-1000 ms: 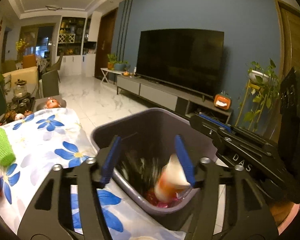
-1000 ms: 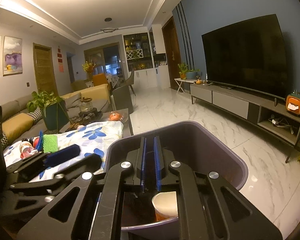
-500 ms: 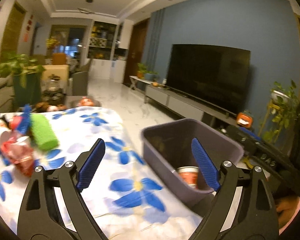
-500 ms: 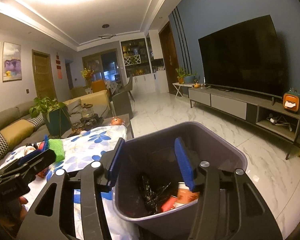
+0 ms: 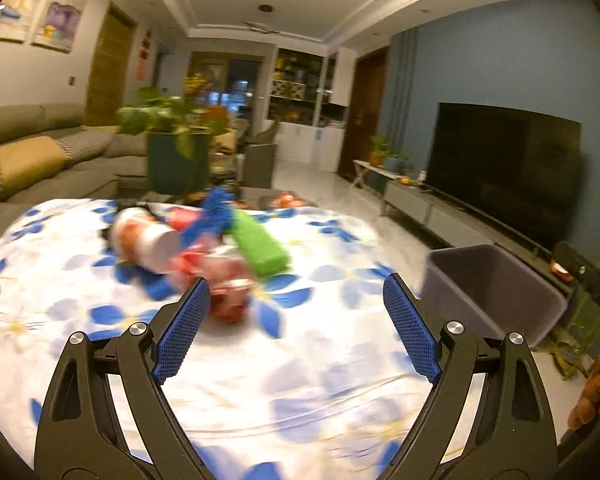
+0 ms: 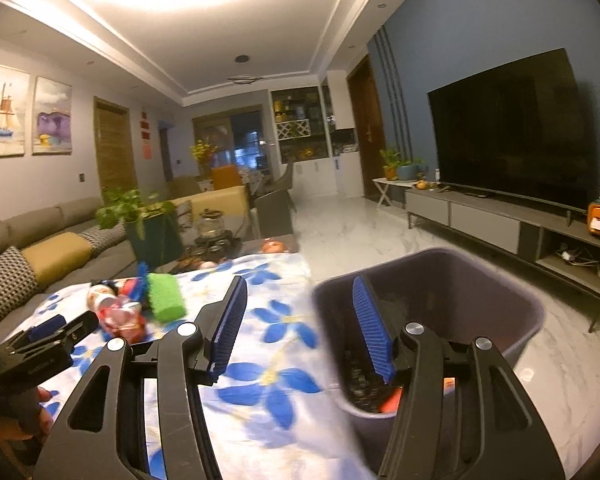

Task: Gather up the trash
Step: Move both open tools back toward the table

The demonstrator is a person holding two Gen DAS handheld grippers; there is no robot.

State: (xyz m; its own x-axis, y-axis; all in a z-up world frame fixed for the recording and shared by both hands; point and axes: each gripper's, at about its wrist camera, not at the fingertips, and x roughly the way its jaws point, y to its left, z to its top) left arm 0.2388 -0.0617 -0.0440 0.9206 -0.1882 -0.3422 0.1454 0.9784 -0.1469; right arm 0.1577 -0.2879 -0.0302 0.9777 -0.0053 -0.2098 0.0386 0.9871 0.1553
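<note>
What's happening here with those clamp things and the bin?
A person is clearing trash off a table with a flowered cloth, using a hand-held gripper in each hand. Both the left hand-held gripper and the right hand-held gripper are open and empty. The grey bin already holds some rubbish. A blurry pile of wrappers and a green block remain on the cloth.

Left gripper: jaws spread wide, nothing btwn the blue pads, held level, pointing fwd. Right gripper: jaws apart, empty, tilted slightly down. A hand grips the left gripper's handle.
</note>
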